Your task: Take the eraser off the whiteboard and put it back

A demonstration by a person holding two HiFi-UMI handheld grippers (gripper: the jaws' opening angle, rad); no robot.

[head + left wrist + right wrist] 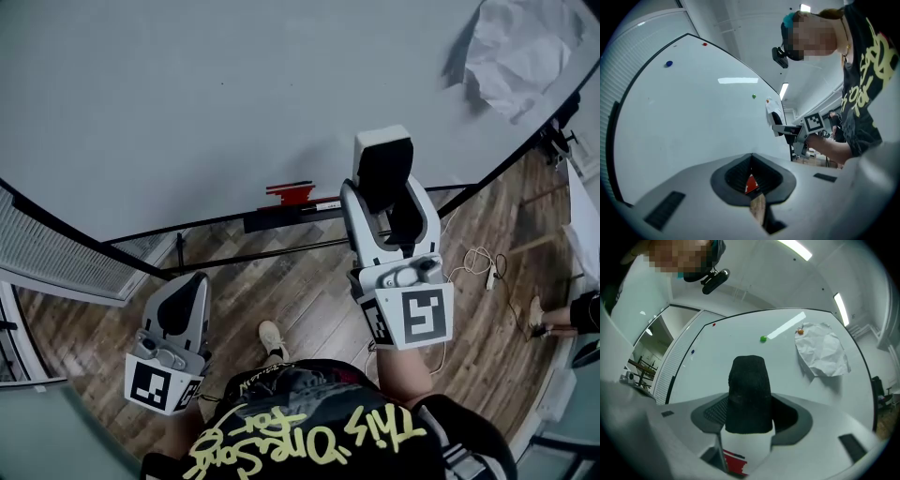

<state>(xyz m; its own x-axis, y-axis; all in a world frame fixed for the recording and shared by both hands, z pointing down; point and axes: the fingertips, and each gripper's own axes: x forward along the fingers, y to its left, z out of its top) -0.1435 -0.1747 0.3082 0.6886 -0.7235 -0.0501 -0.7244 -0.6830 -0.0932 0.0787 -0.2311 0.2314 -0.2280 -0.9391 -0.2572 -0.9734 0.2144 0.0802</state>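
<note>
Here, the right gripper [384, 199] was clamped on the eraser [382, 159], held up before the whiteboard [234, 103], perhaps just clear of its surface, while the left gripper [187, 287] hung lower, its jaws together on nothing.

My right claw [386, 192] is held up and well out in front of me, its 2 jaws closed on the eraser [382, 161], which stands up between them. My left claw [187, 291] hangs lower, close to my left side, its jaws pressed together with nothing between them.
</note>
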